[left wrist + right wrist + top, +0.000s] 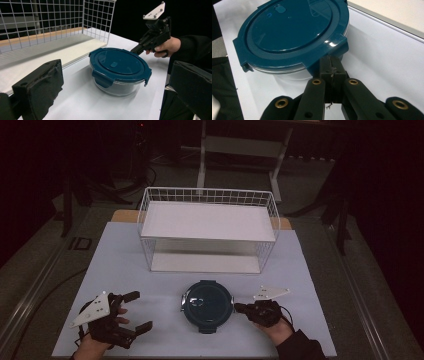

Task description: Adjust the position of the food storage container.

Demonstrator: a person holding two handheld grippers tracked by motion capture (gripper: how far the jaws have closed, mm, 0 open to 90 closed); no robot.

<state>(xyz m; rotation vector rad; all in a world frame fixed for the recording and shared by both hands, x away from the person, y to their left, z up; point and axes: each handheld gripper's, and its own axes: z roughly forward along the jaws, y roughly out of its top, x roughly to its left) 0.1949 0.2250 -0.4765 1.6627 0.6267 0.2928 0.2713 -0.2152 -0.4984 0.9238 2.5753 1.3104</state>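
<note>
We found the round glass container resting on the worktop in front of the white wire rack, its blue snap-lock lid on it. Our right claw had its jaws together at the latch tab on the lid's rim, touching it. Our left claw hung with jaws wide apart, well clear. We judged the work barely begun: all 4 latches looked closed, and the lid was not yet lifted.

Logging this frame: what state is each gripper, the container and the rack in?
Left gripper: open, off the container.
Right gripper: shut, tips at a lid clip.
Container: upright on the table.
Lid: on the container.
Wire rack: upright, shelves bare.
</note>
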